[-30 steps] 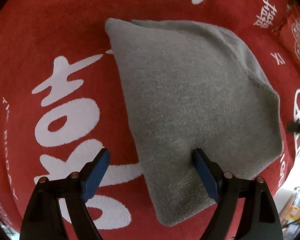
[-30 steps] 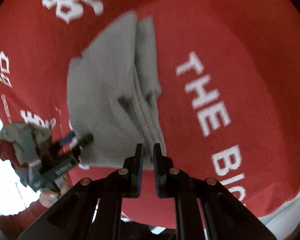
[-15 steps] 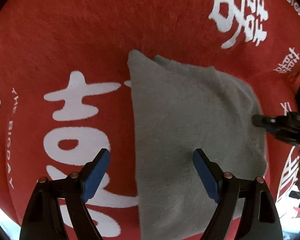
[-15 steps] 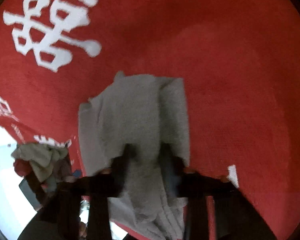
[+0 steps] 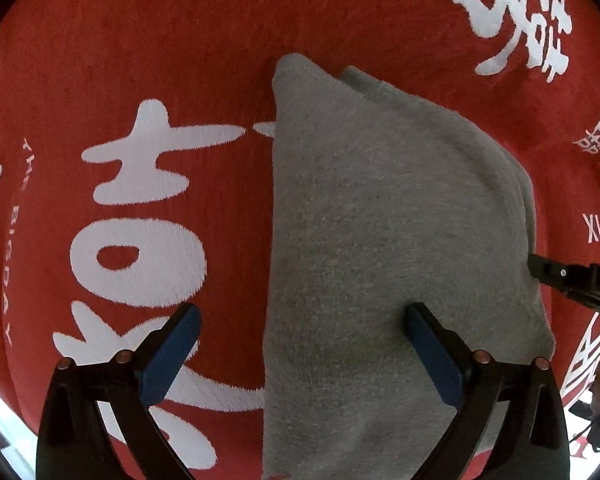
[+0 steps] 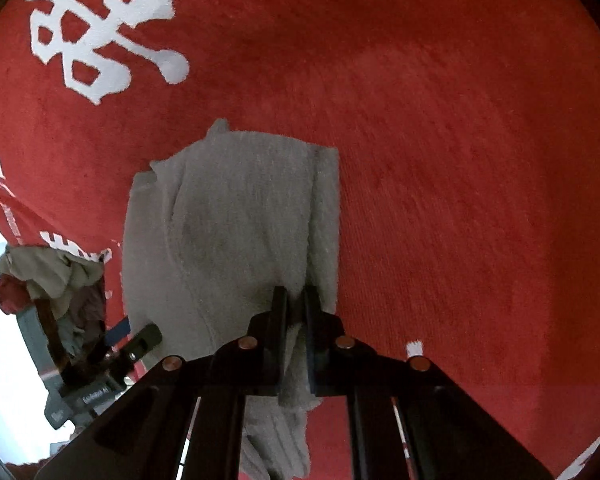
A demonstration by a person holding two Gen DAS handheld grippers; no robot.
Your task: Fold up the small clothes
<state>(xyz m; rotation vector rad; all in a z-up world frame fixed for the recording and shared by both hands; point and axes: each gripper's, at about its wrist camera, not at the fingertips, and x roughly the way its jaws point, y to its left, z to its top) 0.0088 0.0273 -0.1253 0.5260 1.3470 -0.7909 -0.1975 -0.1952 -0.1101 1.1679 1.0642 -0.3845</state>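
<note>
A folded grey garment (image 5: 380, 240) lies on the red cloth with white characters (image 5: 140, 60). My left gripper (image 5: 300, 344) is open and hovers over the garment's near left edge, one blue pad over the cloth and one over the grey fabric. My right gripper (image 6: 296, 300) is shut on the near edge of the grey garment (image 6: 240, 220), with fabric bunched between the jaws and hanging below them. The right gripper also shows at the right edge of the left wrist view (image 5: 572, 280). The left gripper shows at lower left of the right wrist view (image 6: 136, 340).
A container with a pile of crumpled clothes (image 6: 48, 280) stands beyond the cloth's edge at the left of the right wrist view. The red cloth (image 6: 460, 160) stretches bare to the right and beyond the garment.
My right gripper has taken the garment's edge between its jaws and drawn it along the cloth. My left gripper stayed open over the garment, which shifted under it.
</note>
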